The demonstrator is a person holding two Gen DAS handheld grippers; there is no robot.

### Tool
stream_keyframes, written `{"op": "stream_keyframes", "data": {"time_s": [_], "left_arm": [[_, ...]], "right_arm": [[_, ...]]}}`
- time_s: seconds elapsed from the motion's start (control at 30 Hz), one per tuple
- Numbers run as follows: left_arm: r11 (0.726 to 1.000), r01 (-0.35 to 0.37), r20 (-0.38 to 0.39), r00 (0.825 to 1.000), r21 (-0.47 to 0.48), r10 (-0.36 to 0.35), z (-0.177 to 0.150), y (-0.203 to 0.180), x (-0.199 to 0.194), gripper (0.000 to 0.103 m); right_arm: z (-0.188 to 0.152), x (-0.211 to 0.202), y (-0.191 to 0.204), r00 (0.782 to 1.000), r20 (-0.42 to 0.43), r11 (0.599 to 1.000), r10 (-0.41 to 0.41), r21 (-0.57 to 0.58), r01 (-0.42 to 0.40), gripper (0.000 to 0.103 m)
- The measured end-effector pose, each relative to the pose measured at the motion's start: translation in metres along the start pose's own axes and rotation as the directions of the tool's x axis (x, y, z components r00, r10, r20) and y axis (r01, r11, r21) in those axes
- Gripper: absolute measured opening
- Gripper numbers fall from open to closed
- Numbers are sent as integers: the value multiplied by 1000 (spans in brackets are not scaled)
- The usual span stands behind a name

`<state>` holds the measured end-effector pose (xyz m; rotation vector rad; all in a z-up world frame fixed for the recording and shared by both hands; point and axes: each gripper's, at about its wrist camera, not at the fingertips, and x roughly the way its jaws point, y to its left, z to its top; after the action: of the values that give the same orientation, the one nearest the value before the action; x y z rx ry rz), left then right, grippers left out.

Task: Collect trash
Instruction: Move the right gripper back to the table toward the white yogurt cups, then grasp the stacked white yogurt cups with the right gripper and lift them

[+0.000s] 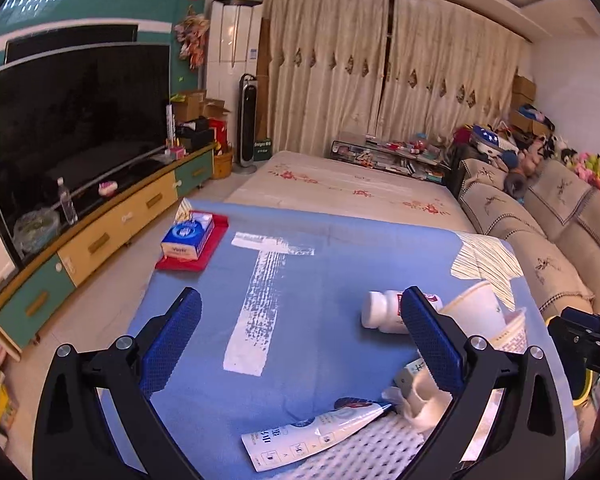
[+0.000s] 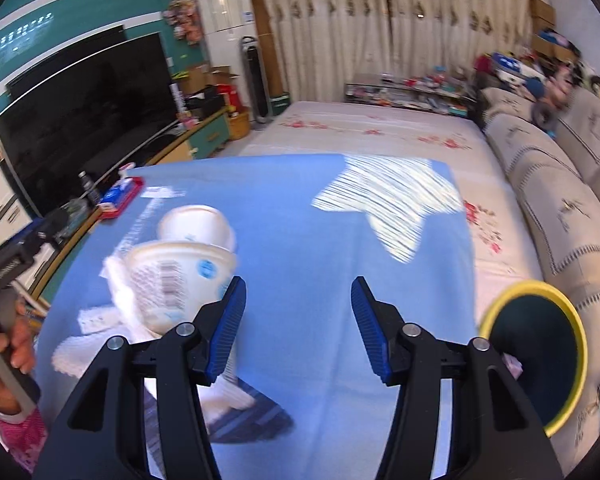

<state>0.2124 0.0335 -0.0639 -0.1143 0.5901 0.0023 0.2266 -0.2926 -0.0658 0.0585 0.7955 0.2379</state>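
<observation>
Little looks collected yet: both the left gripper (image 1: 300, 336) and right gripper (image 2: 299, 326) gape empty, while the pill bottle (image 1: 380, 312), paper cups (image 2: 180, 276) and wrapper (image 1: 312, 436) lie ahead-left of the right gripper, the yellow-rimmed bin (image 2: 534, 356) at its right.

We count two paper cups (image 1: 486, 312), one white pill bottle (image 1: 382, 312), one tissue box (image 1: 187, 236), one yellow-rimmed bin (image 2: 534, 358).
</observation>
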Motion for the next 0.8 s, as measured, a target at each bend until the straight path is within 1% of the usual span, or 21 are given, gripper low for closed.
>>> {"op": "stream_keyframes", "data": {"time_s": [0.07, 0.17, 0.23, 0.27, 0.3, 0.53, 0.6, 0.8], "left_arm": [[1000, -1, -23, 1000, -12, 1, -3, 4, 8, 98], [1000, -3, -13, 1000, -19, 3, -4, 7, 9, 98], [1000, -11, -4, 1000, -15, 11, -5, 0, 6, 98], [1000, -14, -1, 1000, -14, 14, -6, 0, 5, 98], [1000, -12, 0, 1000, -12, 12, -6, -1, 4, 98], [1000, -8, -9, 1000, -1, 8, -10, -10, 4, 98], [1000, -6, -8, 1000, 0, 6, -10, -12, 5, 98], [1000, -4, -7, 1000, -4, 4, -11, -12, 5, 98]], "right_arm": [[8, 6, 14, 999, -13, 999, 43, -26, -44, 52], [4, 8, 29, 995, -31, 994, 99, -42, -100, 52], [1, 9, 35, 992, -40, 991, 120, -50, -122, 60], [-1, 12, 40, 991, -47, 990, 122, -63, -125, 66], [-2, 13, 43, 991, -53, 989, 126, -71, -130, 68], [-7, 24, 58, 981, -96, 979, 170, -93, -179, 68], [-8, 29, 62, 980, -108, 979, 168, -102, -179, 70], [-10, 38, 63, 979, -116, 978, 168, -103, -180, 71]]}}
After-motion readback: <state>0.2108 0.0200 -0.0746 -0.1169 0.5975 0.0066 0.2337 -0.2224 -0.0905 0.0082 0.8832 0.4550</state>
